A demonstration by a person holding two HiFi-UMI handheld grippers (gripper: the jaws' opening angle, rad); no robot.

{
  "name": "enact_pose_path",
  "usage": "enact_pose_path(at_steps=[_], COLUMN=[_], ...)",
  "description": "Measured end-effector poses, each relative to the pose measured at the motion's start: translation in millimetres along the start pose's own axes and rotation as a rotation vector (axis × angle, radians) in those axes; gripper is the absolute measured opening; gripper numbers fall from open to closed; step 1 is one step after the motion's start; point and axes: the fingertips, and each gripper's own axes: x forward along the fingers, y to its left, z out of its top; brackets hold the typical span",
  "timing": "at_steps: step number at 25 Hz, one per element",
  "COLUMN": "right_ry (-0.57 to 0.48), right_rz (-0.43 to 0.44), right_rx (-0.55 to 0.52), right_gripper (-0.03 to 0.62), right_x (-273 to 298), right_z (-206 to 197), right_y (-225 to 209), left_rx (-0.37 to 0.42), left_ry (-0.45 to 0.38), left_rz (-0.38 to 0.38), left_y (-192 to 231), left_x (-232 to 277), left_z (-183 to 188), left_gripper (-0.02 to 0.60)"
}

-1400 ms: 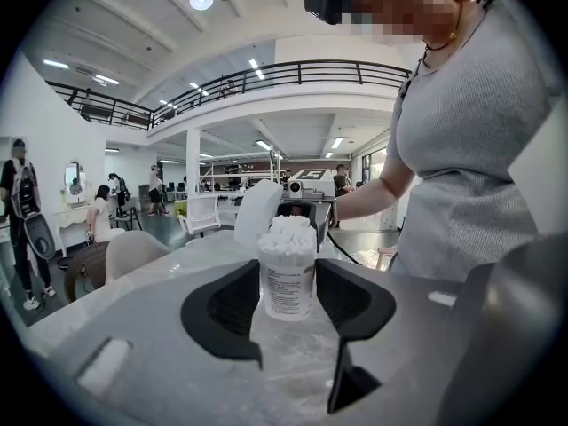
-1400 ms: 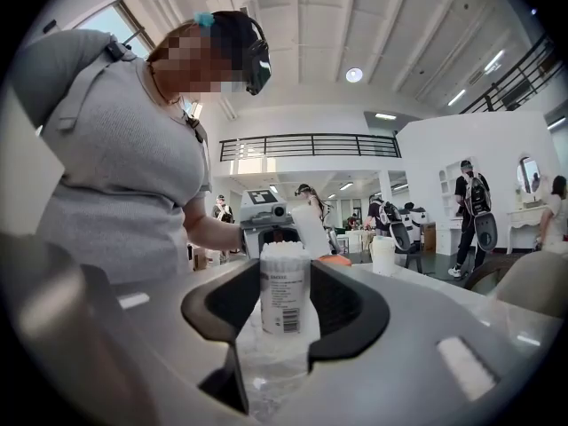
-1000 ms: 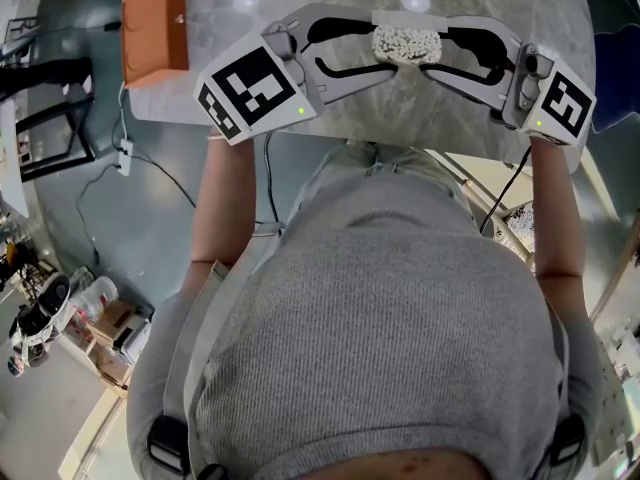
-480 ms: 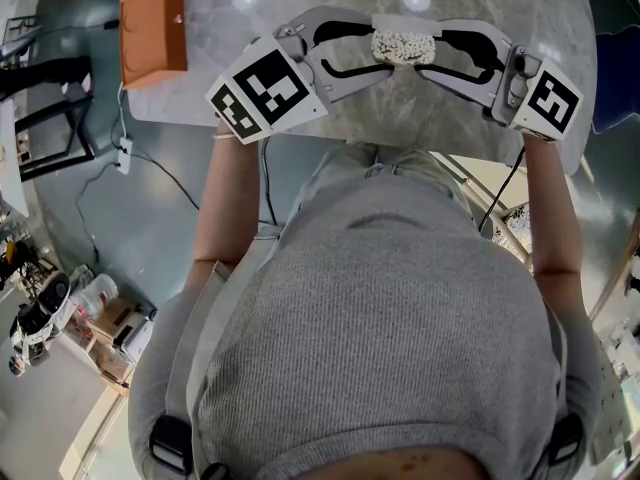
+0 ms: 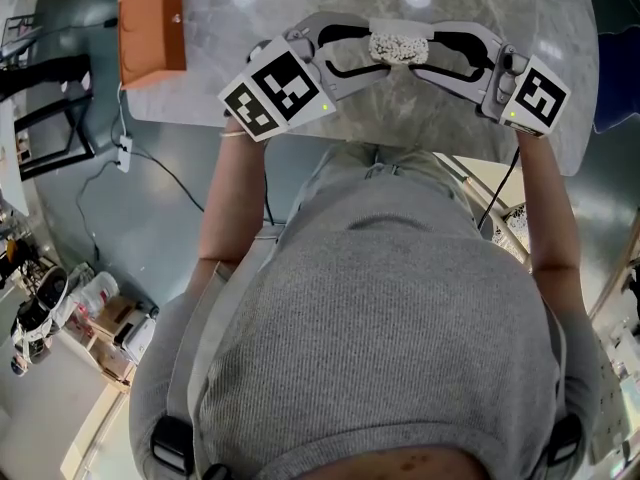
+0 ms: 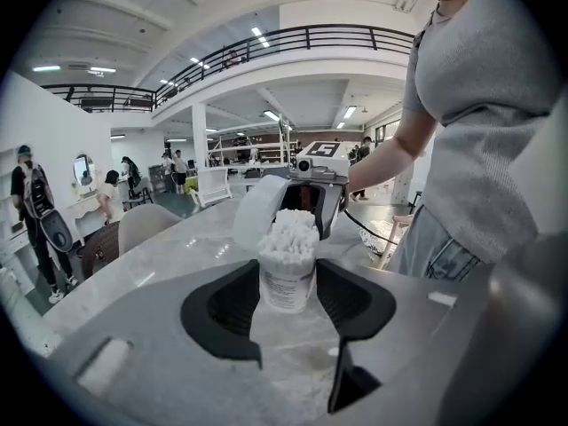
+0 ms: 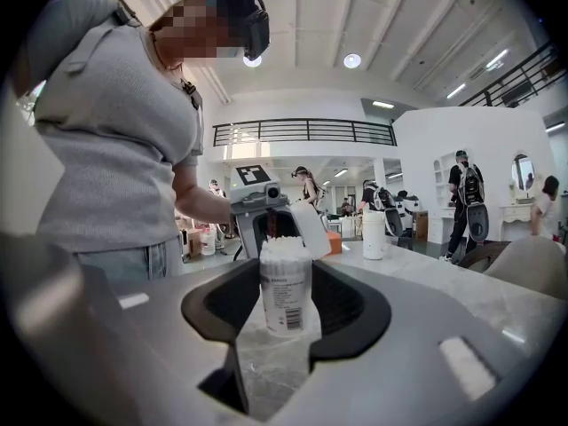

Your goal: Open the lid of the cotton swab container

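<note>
The cotton swab container [image 5: 400, 46] stands upright on the marble table [image 5: 230, 28], packed with white swabs. Its white lid [image 6: 257, 213] is flipped open and leans back on its hinge. My left gripper [image 5: 372, 50] comes at it from the left and my right gripper [image 5: 432, 52] from the right. In the left gripper view the container [image 6: 287, 264] sits between the black pads, which touch both its sides. The right gripper view shows the same grip on the container [image 7: 285, 287], with the lid [image 7: 311, 229] tilted behind it.
An orange box [image 5: 153, 30] lies at the table's far left corner. A white cylinder [image 7: 374, 235] stands farther along the table. The table's near edge runs just under both grippers. A cable trails over the floor at left.
Both grippers' rear ends have swung inward and slightly away from me, around the container. The container itself has hardly moved, and the lid stays open.
</note>
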Motion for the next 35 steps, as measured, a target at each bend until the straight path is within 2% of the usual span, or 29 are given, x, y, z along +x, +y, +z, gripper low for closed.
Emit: enact_pose_path(at_steps=[21,35], right_ry=[0.069,0.104], right_rz=[0.02,0.016], right_rx=[0.055,0.076], right_gripper=[0.178,0.179], right_x=[5,9], right_z=[-44,-71], right_y=[1,-2], left_rx=[-0.052,-0.043], left_ry=[0.099,0.201], left_rz=[0.009,0.008], left_y=[-5,-5], left_x=[25,39], left_z=[-37,-62], left_gripper=[0.204,0.206])
